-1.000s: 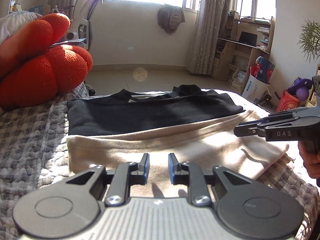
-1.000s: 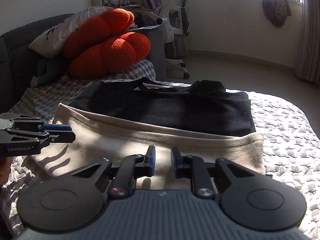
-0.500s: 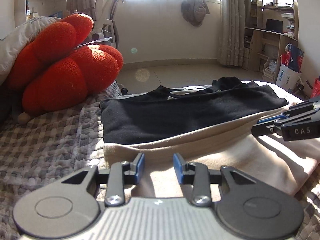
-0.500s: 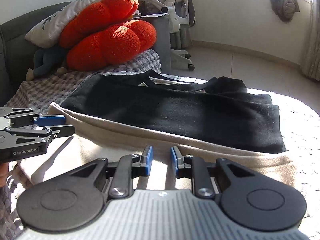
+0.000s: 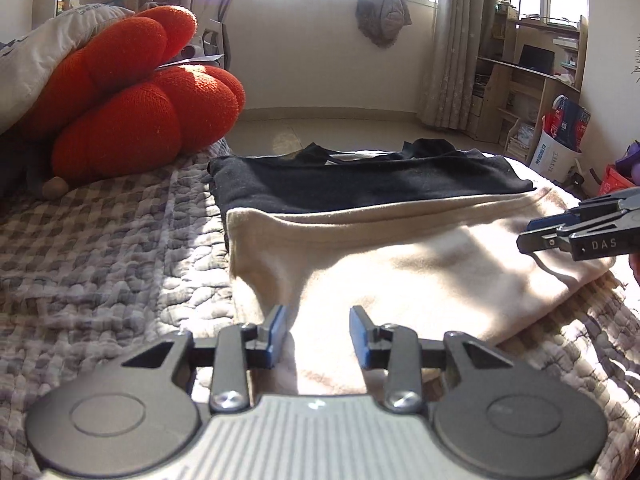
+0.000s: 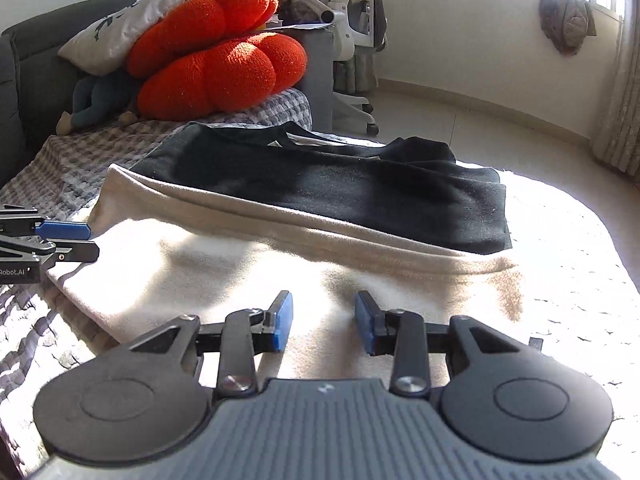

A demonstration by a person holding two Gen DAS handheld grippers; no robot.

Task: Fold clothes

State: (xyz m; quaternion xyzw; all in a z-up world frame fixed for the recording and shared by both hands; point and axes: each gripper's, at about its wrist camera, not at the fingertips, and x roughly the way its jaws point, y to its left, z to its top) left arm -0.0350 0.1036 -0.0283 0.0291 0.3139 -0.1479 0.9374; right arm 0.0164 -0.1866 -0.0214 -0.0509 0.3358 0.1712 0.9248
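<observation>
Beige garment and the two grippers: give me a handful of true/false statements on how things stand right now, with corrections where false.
1. The black garment lies on the far part of the beige garment. True.
2. The left gripper is clamped on a fold of beige cloth. False: its jaws have just been opening and stand apart over the cloth, with nothing pinched.
3. The right gripper holds the black garment. False: its jaws have just been opening, empty, over the beige garment's near edge.
4. An orange cushion sits at the far left of the checked bedspread. True.
5. The beige garment hangs off a chair. False: it lies flat on the bedspread.
</observation>
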